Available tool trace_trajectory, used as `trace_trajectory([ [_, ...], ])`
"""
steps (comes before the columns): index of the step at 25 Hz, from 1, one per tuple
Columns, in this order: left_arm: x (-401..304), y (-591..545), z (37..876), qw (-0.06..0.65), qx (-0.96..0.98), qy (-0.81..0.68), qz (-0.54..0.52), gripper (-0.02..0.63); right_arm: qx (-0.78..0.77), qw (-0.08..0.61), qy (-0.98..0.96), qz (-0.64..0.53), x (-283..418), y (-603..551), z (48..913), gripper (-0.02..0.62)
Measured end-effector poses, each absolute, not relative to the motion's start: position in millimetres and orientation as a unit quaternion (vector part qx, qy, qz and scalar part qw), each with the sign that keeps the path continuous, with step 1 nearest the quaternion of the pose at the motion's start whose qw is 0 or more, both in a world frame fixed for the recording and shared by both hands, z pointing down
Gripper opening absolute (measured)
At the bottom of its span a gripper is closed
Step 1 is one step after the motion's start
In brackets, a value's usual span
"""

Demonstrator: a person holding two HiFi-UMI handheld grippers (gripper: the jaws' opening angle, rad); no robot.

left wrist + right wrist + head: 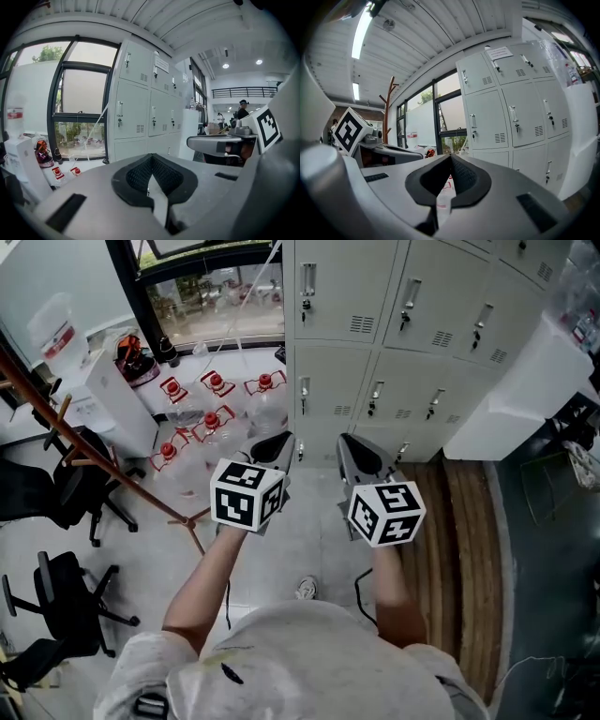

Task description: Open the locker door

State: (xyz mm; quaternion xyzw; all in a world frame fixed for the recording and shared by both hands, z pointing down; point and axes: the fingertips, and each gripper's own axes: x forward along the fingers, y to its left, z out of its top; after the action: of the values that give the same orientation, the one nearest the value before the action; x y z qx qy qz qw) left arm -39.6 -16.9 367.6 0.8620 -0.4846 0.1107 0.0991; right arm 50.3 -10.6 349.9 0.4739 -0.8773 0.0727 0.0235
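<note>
Ahead of the person, in the head view, the lockers [375,324] run along the upper edge, every door closed, each with a small handle. Bare floor [309,545] lies between the person and the foot of the bank. The left side is crowded: red-capped bottles [211,399] stand by the bank's left end, and a wooden coat stand [112,442] and black chairs [66,498] are farther out. On the right a white cabinet [525,390] juts out beside the lockers, next to a strip of wooden boards [459,540]. The left gripper [278,442] and the right gripper [352,446] are held side by side with a gap between them. Both point toward the lower rows of doors, near them but not touching. The bare forearms reach forward, roughly parallel.

From the left gripper view, its jaws meet at the tips with nothing between them. The lockers stand ahead and slightly right of the jaw line, apart from it. A window [79,93] is to the left, and the right gripper is alongside on the right.

From the right gripper view, its jaws are also pressed together and empty. The locker doors rise ahead and to the right, untouched, and the left gripper sits at the left edge.
</note>
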Motion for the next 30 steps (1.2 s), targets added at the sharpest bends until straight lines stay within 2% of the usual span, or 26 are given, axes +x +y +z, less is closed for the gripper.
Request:
trace_trajectory([
  [30, -32.3, -105.0, 353.5, 0.088, 0.835, -0.538, 0.075, 0.006, 0.421, 0.029, -0.905, 0.047, 56.6, -91.9, 343.1, -0.002],
])
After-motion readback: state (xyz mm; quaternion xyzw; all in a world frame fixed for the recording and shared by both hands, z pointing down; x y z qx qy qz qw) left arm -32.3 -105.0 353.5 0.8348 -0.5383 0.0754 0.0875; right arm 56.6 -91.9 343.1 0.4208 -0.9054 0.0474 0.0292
